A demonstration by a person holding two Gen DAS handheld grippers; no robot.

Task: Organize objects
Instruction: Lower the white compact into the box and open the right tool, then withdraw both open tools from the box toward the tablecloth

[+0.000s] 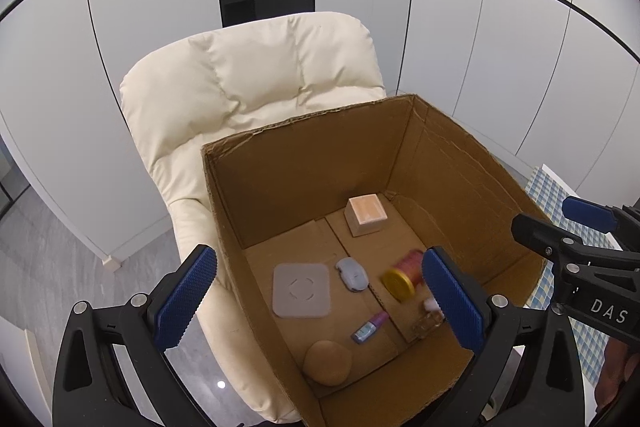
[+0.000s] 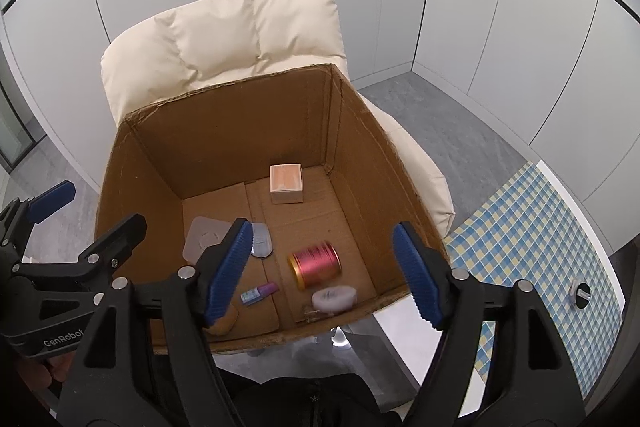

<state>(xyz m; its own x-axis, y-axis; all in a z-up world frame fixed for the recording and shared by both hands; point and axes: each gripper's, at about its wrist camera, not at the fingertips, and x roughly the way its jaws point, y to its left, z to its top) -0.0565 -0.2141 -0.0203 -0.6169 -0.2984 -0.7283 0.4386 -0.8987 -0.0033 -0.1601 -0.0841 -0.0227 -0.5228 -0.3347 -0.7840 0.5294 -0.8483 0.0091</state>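
An open cardboard box (image 1: 452, 163) (image 2: 224, 123) stands on a cream armchair. On its floor lie a small pale wooden cube (image 1: 366, 214) (image 2: 286, 183), a grey square pad (image 1: 301, 290) (image 2: 204, 233), a small grey oval case (image 1: 352, 273) (image 2: 261, 245), a pink can with a gold lid (image 1: 402, 277) (image 2: 316, 265), a little purple-capped bottle (image 1: 369, 327) (image 2: 259, 293), a tan round disc (image 1: 327, 363) (image 2: 224, 323) and a small clear white-capped bottle (image 1: 430, 317) (image 2: 334, 299). My left gripper (image 1: 320, 305) and right gripper (image 2: 326, 277) hover above the box, both open and empty.
The cream armchair (image 1: 248, 79) (image 2: 248, 31) backs onto white wall panels. A blue and yellow checked cloth (image 2: 532, 227) (image 1: 556, 203) covers a surface to the right, with a small white round object (image 2: 580, 293) on it. Grey floor (image 2: 448, 115) lies around the chair.
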